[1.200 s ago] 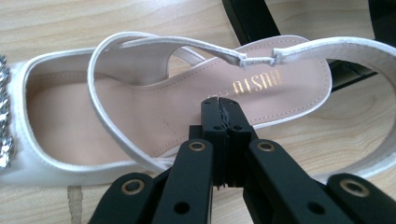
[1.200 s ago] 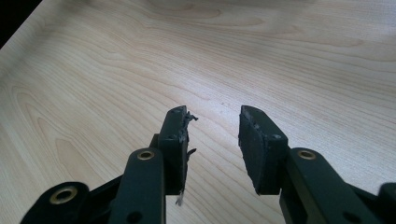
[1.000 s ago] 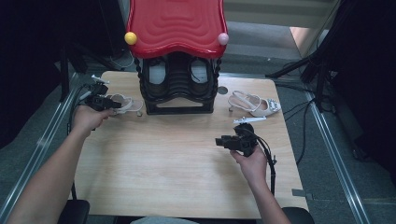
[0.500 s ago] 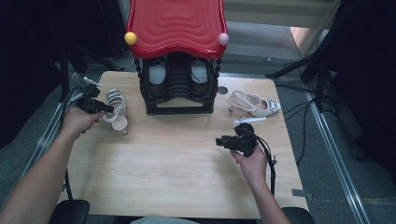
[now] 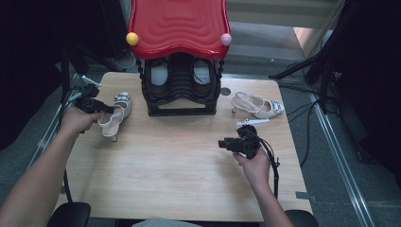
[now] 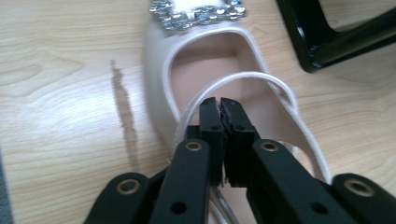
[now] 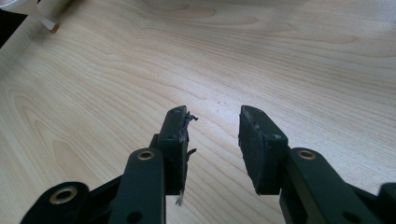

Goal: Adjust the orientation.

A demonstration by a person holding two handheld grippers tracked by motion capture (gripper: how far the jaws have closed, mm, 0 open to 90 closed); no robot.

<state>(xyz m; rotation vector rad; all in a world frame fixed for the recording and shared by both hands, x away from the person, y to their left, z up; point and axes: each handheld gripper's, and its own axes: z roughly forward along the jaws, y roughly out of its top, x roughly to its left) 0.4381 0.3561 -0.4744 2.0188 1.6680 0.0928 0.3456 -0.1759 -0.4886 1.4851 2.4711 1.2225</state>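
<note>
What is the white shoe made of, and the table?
The white shoe looks like smooth, slightly glossy leather or plastic, with a sparkly, gem-like buckle; which one is hard to tell. The table looks like pale wood, or a wood-look top: grain lines run across it.

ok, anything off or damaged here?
Yes: the right gripper has a frayed pad, shreds hanging off its edge. The left gripper pinches only the thin strap of the sandal, a slight hold.
</note>
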